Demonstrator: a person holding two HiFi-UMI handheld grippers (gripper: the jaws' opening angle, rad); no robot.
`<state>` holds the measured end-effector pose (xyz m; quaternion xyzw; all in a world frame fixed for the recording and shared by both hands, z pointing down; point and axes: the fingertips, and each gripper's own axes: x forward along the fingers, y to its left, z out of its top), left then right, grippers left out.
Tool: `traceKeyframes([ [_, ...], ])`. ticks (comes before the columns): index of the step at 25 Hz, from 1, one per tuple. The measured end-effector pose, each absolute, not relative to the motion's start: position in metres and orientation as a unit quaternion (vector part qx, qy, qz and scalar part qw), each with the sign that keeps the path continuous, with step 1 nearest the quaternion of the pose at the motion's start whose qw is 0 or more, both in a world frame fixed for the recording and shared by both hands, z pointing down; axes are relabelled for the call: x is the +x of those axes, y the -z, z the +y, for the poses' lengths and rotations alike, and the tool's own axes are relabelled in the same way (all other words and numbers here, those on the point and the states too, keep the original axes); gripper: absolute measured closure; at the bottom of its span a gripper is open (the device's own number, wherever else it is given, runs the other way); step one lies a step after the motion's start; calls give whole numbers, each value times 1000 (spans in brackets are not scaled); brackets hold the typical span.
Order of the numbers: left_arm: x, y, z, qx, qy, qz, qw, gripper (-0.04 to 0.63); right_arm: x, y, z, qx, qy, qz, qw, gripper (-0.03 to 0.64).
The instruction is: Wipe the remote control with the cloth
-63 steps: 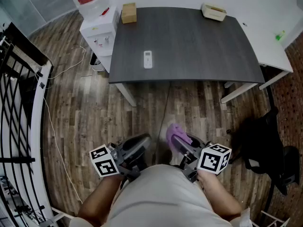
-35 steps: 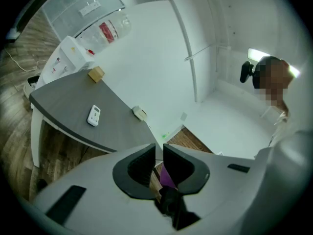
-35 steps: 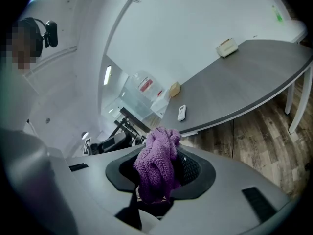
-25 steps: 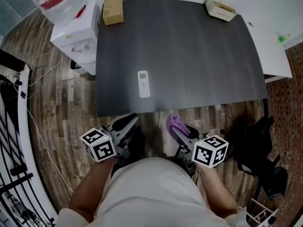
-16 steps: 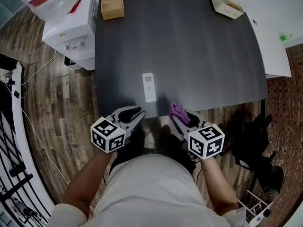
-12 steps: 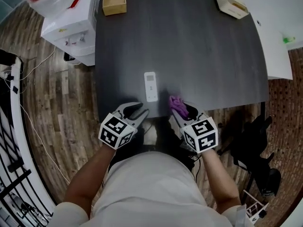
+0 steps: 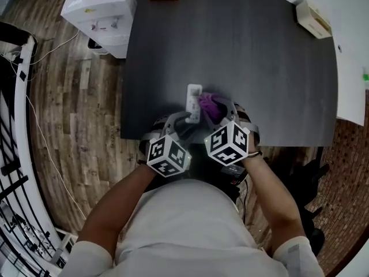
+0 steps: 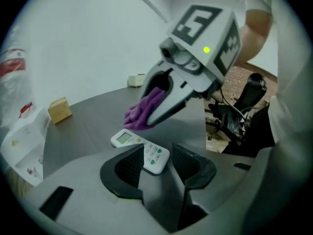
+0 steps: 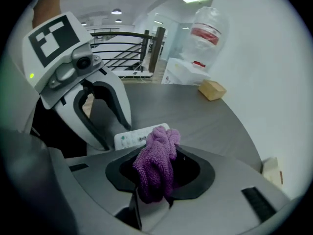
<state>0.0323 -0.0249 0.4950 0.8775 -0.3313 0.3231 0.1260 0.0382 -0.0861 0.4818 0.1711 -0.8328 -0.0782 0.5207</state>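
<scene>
Lining up the wipe: remote [image 7: 194,101] lies near the table's [image 7: 277,68] front edge. The left gripper [image 8: 157,153], jaws just opened, straddles its end, not pressing. The right gripper [image 9: 161,173] clamps the cloth [image 9: 155,158]. Next, probably: pinch the remote, then rub.

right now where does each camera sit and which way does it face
Head view: on the person's head, facing steeply down at the table; forearms, left gripper, right gripper show.
Left gripper view: on the left gripper, looking along its fingers, which have just been opening, remote control partly between them; right gripper opposite.
Right gripper view: on the right gripper, looking past the purple cloth in its shut fingers toward left gripper.
Shared: all show remote control and cloth.
</scene>
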Motion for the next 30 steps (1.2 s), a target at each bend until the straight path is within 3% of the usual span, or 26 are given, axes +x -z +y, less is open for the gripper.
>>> traceKeyframes([
  [9, 47, -516, -30, 882, -393, -260, 13, 437, -13, -487, -109, 81, 160, -819, 545, 486],
  [16, 45, -520, -34, 894, -353, -269, 65, 437, -18, -505, -102, 58, 151, -808, 566, 486],
  [30, 46, -520, -36, 888, -345, -296, 68, 434, 9, -508, -94, 34, 233, -757, 609, 486],
])
